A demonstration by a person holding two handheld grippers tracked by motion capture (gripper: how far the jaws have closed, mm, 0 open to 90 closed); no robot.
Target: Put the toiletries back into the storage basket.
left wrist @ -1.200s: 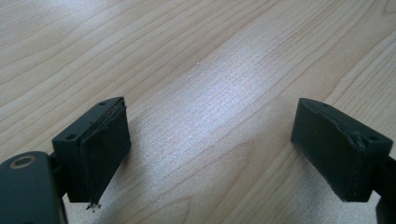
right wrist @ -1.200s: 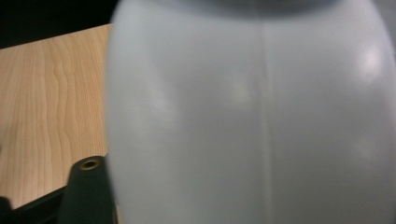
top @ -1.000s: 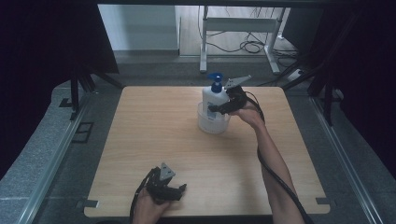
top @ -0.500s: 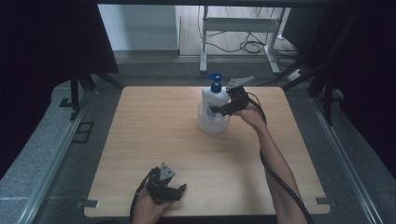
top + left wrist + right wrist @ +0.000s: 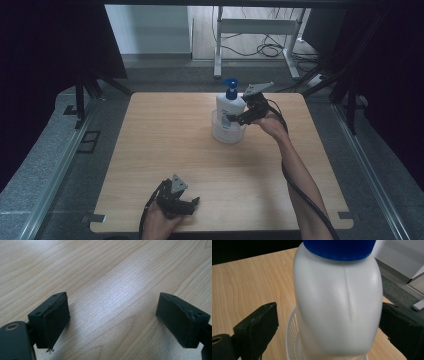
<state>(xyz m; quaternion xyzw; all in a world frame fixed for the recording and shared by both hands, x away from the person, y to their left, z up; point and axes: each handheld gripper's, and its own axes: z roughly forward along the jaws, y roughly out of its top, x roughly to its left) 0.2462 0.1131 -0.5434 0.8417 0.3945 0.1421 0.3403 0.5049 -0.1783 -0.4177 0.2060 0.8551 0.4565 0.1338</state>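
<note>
A white pump bottle (image 5: 230, 104) with a blue top stands upright in a small white ribbed basket (image 5: 227, 135) at the back middle of the wooden table (image 5: 170, 145). My right gripper (image 5: 234, 119) reaches it from the right. In the right gripper view its jaws flank the bottle (image 5: 337, 302); the left jaw stands a little off the bottle and the right jaw sits at its edge, so the right gripper (image 5: 329, 322) is open. The basket (image 5: 292, 335) rim shows below. My left gripper (image 5: 192, 202) rests open near the front edge, with only bare wood between the jaws of the left gripper (image 5: 112, 312).
Metal rails and grey floor border the table on both sides. A white desk frame (image 5: 255, 30) and cables lie on the floor beyond the far edge. The right forearm (image 5: 300, 175) crosses the table's right half.
</note>
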